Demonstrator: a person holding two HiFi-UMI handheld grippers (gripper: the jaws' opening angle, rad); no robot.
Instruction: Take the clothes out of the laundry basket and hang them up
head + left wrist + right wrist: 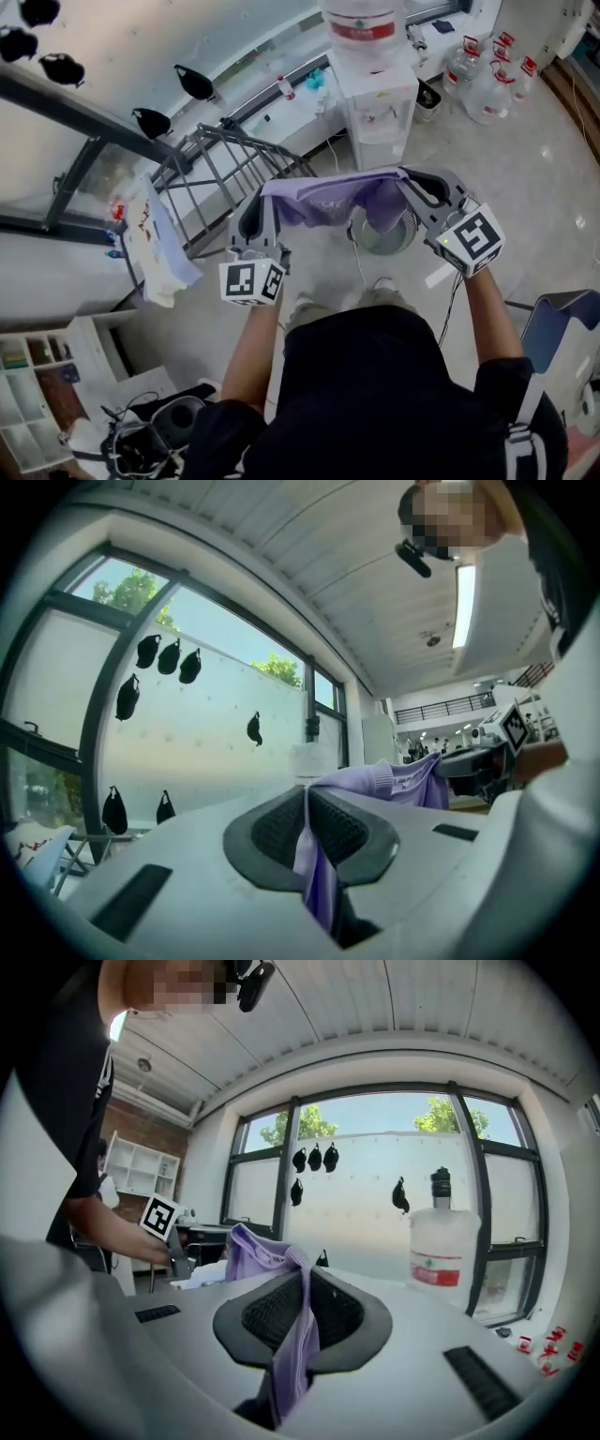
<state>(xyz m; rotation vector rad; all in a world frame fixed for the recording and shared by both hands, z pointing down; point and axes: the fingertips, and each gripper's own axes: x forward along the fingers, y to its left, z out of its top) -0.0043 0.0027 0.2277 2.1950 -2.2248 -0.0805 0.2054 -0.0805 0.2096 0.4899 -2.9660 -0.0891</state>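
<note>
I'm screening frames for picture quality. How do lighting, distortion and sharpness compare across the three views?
Head view: even daylight, sharp, soft glare on the glossy floor. Left gripper view: heavy fisheye with dark corners, ceiling light strip blown out, frosted window hazy, purple garment near the lens slightly soft. Right gripper view: same fisheye bowing the window frames; the water bottle stays crisp.
</note>
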